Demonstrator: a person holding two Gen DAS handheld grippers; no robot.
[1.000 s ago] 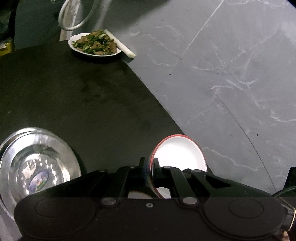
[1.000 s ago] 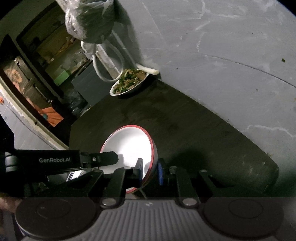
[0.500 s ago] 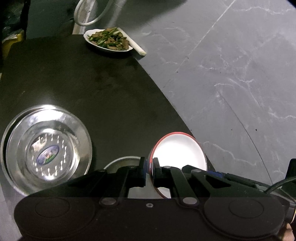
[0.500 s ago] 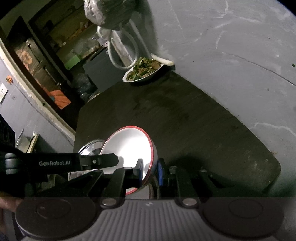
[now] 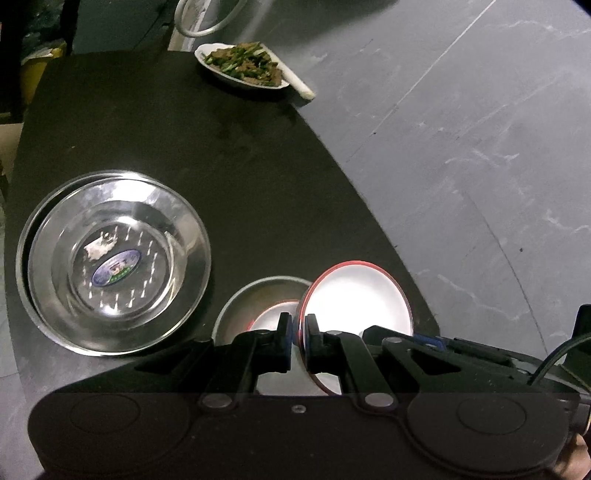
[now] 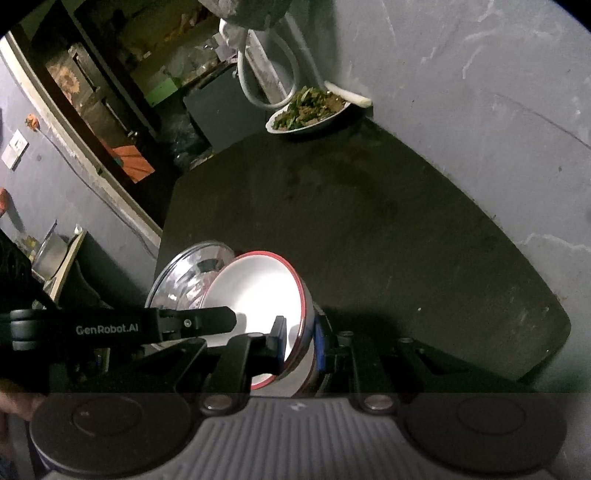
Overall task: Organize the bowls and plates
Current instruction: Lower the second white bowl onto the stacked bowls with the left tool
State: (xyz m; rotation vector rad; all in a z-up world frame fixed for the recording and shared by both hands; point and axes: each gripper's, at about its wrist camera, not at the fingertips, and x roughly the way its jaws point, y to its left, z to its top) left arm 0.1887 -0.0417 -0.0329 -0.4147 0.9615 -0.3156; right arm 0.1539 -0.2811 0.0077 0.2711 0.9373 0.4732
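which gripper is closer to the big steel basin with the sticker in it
Left. The left gripper holds the red-rimmed bowl just right of the steel basin; the right gripper grips that bowl's far side, so the bowl lies between it and the basin.

hidden: small steel bowl (image 5: 255, 302) near half behind left gripper (image 5: 298, 332) | label in large steel bowl (image 5: 116, 263) unreadable | hose loop (image 5: 201, 22) cut by top edge

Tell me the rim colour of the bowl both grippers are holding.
Red rim on a white bowl; clearest in the left wrist view.
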